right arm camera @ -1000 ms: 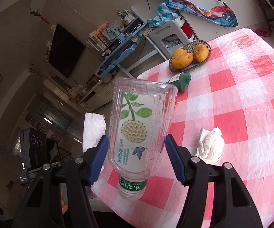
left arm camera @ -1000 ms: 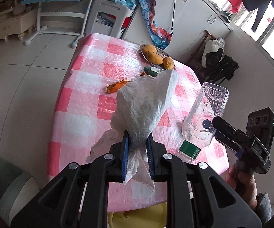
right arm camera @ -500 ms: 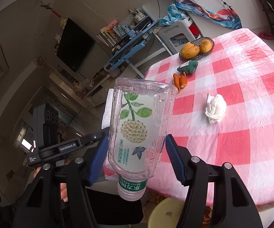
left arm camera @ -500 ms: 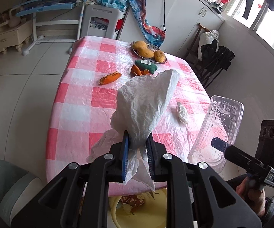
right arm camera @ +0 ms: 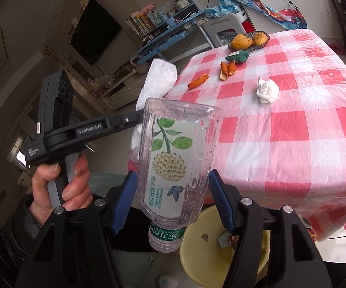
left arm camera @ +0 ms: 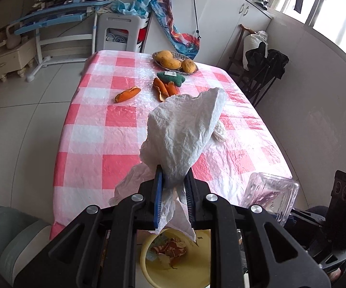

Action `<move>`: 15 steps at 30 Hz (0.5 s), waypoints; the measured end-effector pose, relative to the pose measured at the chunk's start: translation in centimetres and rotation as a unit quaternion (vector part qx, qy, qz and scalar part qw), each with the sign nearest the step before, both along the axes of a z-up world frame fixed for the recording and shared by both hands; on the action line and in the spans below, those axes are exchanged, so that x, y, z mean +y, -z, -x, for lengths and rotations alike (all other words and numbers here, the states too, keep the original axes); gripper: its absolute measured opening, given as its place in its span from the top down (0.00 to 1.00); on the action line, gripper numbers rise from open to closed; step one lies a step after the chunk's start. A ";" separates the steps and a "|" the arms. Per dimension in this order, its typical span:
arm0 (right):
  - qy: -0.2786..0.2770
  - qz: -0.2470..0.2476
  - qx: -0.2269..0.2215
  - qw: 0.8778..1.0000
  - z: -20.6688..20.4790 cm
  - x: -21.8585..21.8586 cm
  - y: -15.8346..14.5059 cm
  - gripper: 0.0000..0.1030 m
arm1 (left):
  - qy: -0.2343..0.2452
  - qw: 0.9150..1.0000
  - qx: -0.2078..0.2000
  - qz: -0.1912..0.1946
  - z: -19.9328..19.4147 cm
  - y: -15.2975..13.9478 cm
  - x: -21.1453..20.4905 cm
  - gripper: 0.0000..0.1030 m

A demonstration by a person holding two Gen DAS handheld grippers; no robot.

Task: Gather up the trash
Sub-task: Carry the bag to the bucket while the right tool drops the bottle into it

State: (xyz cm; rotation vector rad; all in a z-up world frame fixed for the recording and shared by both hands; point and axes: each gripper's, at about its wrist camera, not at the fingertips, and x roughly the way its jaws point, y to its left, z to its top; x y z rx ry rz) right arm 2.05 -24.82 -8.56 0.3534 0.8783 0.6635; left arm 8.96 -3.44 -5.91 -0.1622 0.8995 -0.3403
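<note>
Carrying step: the left claw pinches a crumpled white paper tissue, the right claw clamps an empty clear plastic bottle, both near the desk's edge above the yellow round bin; next, release over it.

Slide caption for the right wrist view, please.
Right gripper holds a plastic bottle upside down above a yellow bin beside the checkered table.

Right gripper clamps clear plastic bottle, cap down, above yellow plastic bin. Left gripper pinches white crumpled tissue beside checked red-and-white table.
</note>
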 end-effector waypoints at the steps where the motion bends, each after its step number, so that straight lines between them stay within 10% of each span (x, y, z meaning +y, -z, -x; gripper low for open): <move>1: -0.005 0.009 0.001 1.000 0.2 0.3 0.2 0.41 | 0.001 1.000 0.000 -0.001 0.2 0.1 -0.1 0.84; 15: -0.007 0.047 0.032 0.998 0.7 0.9 2.5 0.30 | 0.011 1.000 -0.001 -0.004 2.5 0.5 -0.7 0.84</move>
